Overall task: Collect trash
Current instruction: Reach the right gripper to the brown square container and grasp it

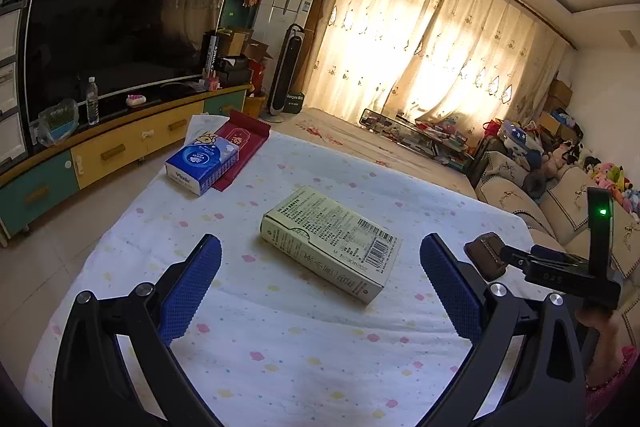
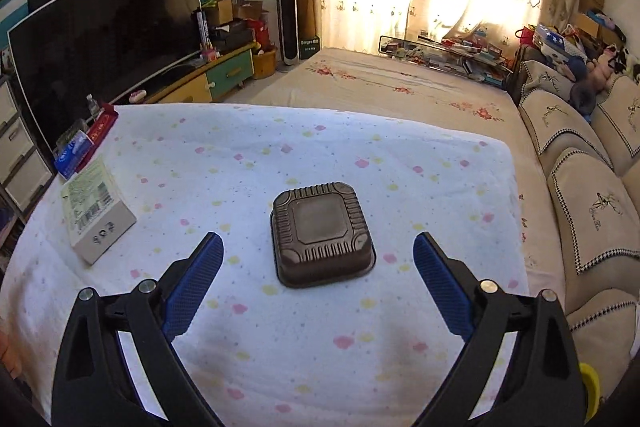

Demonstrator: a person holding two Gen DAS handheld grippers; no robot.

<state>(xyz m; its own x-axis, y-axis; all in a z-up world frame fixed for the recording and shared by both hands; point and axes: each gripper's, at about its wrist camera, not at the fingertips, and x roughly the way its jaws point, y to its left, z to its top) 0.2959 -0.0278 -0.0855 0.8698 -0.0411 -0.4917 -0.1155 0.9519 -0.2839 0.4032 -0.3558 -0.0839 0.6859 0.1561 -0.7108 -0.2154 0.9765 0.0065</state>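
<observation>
Both tongs are being held spread wide, nothing pinched. The left tongs [image 1: 320, 275] are being aimed at a pale-green carton [image 1: 332, 241], lying flat, barcode side up, approx. mid-way across the dotted cloth [image 1: 280, 347] covering the counter. The right tongs [image 2: 318, 267] are being lined up w/ a dark brown plastic tray [image 2: 322, 233], resting upside down on the same cloth, directly between and just ahead of the blue pads [image 2: 192, 287].

Handling, as judged: the tray is probably being treated as light, thin-walled, somewhat flexible; ribbed sides should give grip, but hard squeezing could buckle it. Best taken across two opposite side walls, low near the flared rim. The carton is likely light cardboard, possibly empty, stiff along edges but crushable on broad faces; best taken across its narrow width, near mid-length, so it isn't tipping.

A blue tissue box [image 1: 202, 161] and a red box [image 1: 244, 143] are sitting at the far left corner, well apart from both items.
</observation>
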